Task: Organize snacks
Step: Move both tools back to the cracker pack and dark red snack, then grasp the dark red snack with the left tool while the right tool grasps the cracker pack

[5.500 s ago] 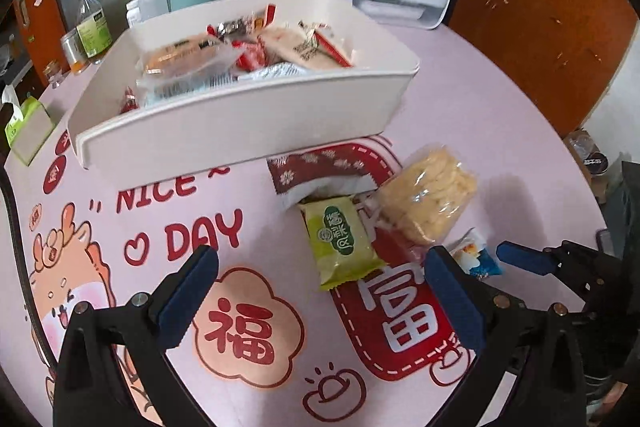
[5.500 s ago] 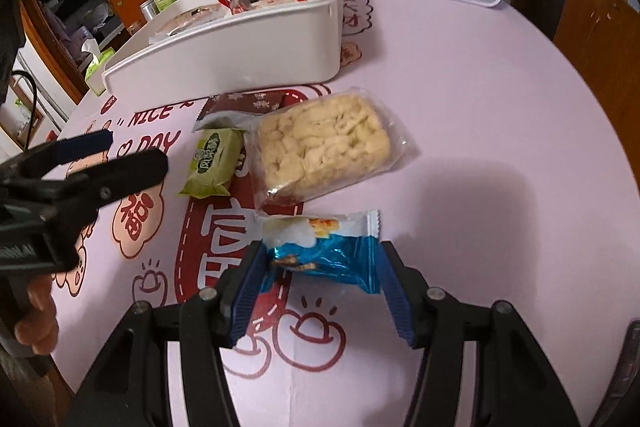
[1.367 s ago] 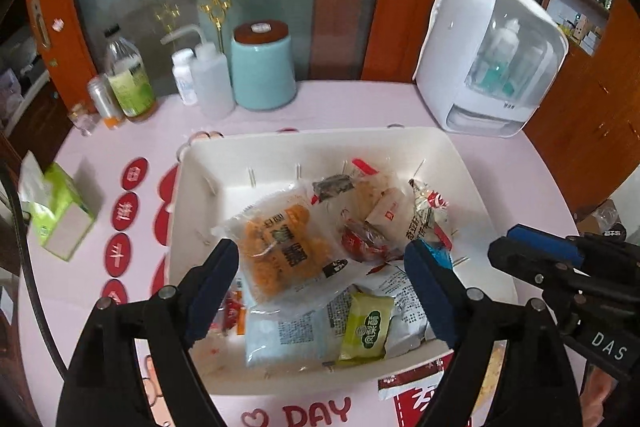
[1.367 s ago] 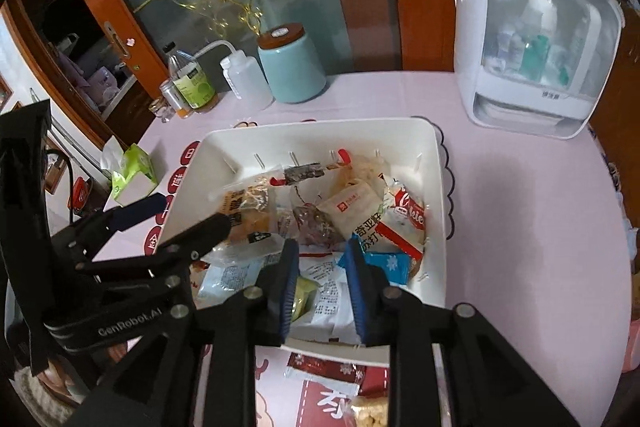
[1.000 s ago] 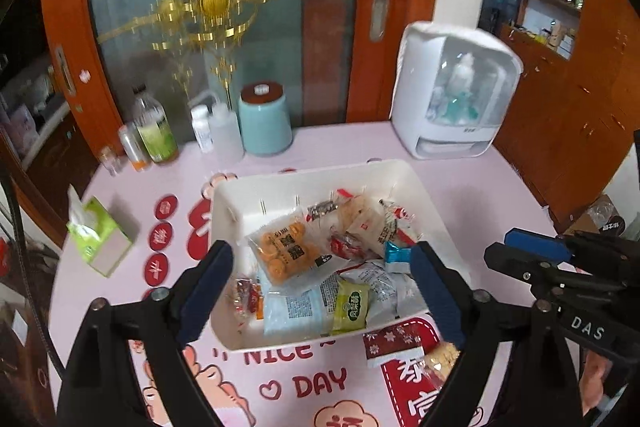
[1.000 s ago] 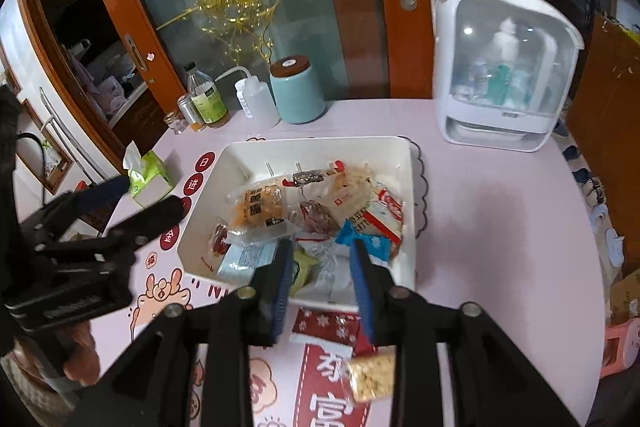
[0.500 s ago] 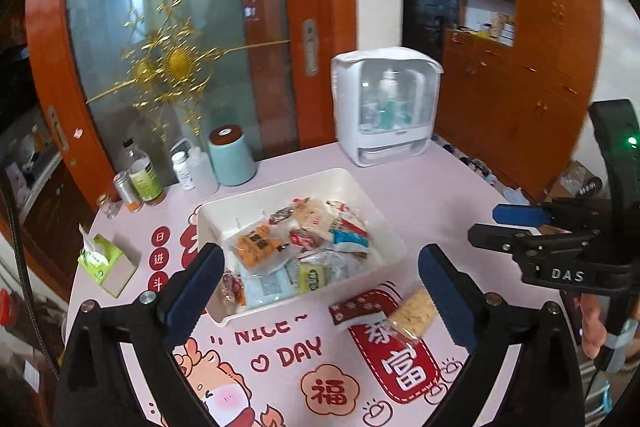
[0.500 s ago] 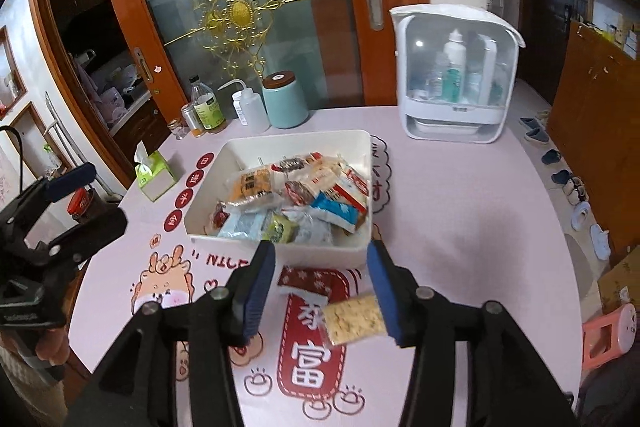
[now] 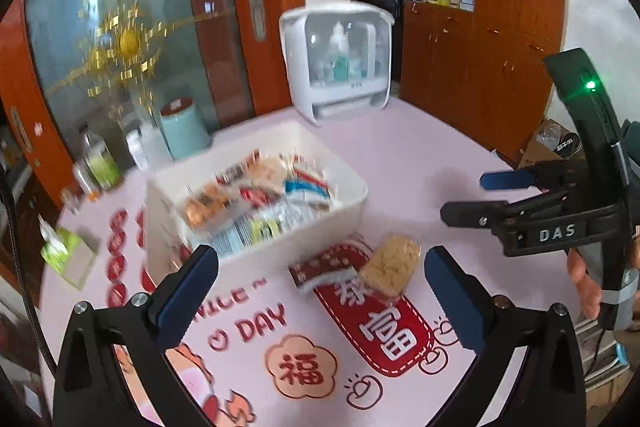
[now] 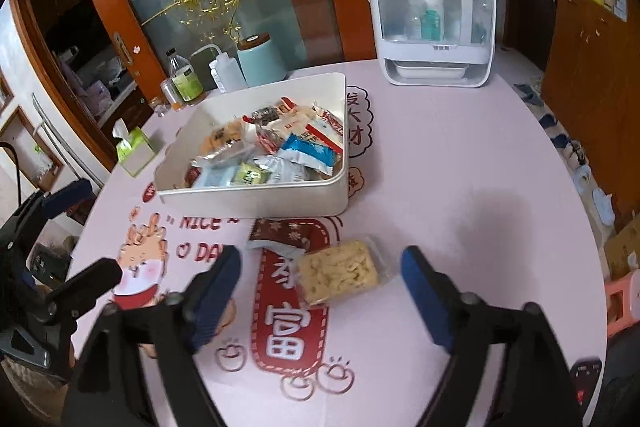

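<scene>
The right gripper (image 10: 320, 287) had just been opening; its jaws stood wide apart and empty, with the clear pack of yellow crackers (image 10: 338, 277) lying on the table between the blue pads and untouched by them. The left gripper (image 9: 320, 295) had also just been opening and stood spread, gripping nothing; the same cracker pack (image 9: 391, 269) lay at about 1 o'clock from its middle. Touching the crackers at 10 o'clock lay a dark red packet with snowflakes (image 10: 282, 233). Beyond these, at 12 o'clock, stood the white bin (image 10: 256, 201), full of snacks. Compared with a second and a half ago, when both grippers hung close over the bin and the right one was nearly closed, both had drawn back and the bin looked farther away. A blue packet (image 10: 308, 155) and a green packet (image 10: 250, 177) lay inside the bin. The pink tablecloth (image 10: 460, 187) read "NICE" and "DAY", with Chinese characters in red. The right gripper's body (image 9: 556, 233) bore "DAS".
</scene>
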Motion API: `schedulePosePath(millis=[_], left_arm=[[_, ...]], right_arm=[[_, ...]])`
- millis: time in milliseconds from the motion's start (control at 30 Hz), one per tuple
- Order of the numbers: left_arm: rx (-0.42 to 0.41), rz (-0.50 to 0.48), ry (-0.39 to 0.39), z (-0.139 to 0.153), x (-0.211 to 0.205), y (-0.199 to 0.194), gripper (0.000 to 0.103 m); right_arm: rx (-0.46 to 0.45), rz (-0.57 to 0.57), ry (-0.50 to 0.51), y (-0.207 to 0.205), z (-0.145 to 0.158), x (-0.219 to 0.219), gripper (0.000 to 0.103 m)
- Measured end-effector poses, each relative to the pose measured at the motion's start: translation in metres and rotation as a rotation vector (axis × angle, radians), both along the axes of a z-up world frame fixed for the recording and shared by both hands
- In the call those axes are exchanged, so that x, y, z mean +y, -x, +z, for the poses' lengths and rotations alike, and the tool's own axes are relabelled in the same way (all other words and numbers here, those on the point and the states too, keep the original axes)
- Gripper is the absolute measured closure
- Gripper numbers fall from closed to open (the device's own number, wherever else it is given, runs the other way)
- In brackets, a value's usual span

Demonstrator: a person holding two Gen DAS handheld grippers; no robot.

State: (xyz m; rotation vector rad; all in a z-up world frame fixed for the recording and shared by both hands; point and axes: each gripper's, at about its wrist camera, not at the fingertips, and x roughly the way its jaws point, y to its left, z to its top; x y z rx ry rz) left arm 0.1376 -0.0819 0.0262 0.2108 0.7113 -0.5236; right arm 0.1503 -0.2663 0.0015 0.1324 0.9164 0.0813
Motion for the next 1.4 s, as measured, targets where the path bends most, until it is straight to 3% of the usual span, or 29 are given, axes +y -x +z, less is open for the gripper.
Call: schedulePosePath(millis=[267, 467, 600, 1100, 1400], left_arm=[[0.141, 0.12, 0.07, -0.068, 0.022, -0.03, 0.0], [0.242, 0.224, 0.057, -0.105, 0.028, -0.059, 0.0], [0.277, 0.239, 0.045, -0.12, 0.022, -0.072, 0.0], [0.313, 0.244, 0.02, -0.138, 0.0, -0.101, 0.0], [0.325, 0.223, -0.001, -0.146, -0.019, -0.111, 0.0]], right_arm=[[0.021, 0.046, 0.033, -0.023, -0.047, -0.009, 0.0], [0.053, 0.058, 0.006, -0.039, -0.081, -0.017, 0.0], [0.075, 0.081, 0.006, -0.046, -0.1, -0.015, 0.0], [0.123, 0.186, 0.173, -0.053, -0.142, 0.024, 0.0], [0.155, 0.188, 0.146, -0.057, -0.145, 0.021, 0.0]])
